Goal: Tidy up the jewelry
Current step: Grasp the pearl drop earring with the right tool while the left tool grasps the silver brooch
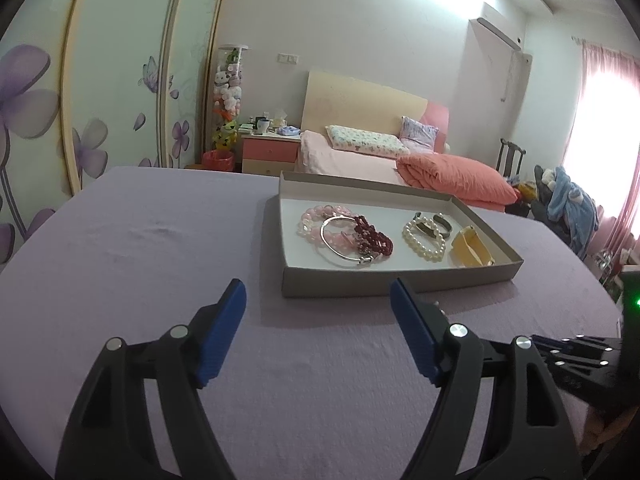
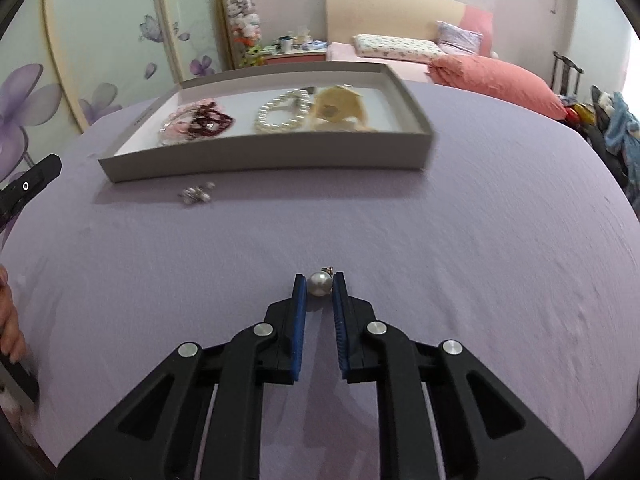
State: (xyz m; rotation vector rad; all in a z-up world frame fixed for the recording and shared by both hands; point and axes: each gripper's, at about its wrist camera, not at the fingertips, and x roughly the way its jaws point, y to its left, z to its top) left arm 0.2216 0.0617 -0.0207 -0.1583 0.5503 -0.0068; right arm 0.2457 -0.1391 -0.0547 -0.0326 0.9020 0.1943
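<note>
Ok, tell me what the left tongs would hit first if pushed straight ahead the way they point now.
Probably the near wall of the grey tray. The left tongs stand open and empty above the purple cloth, angled down, so they might touch the cloth first; depth is unclear.

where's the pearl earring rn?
Right wrist view: the pearl earring sits low centre on the purple cloth, pinched between the right gripper fingers, well in front of the tray.
</note>
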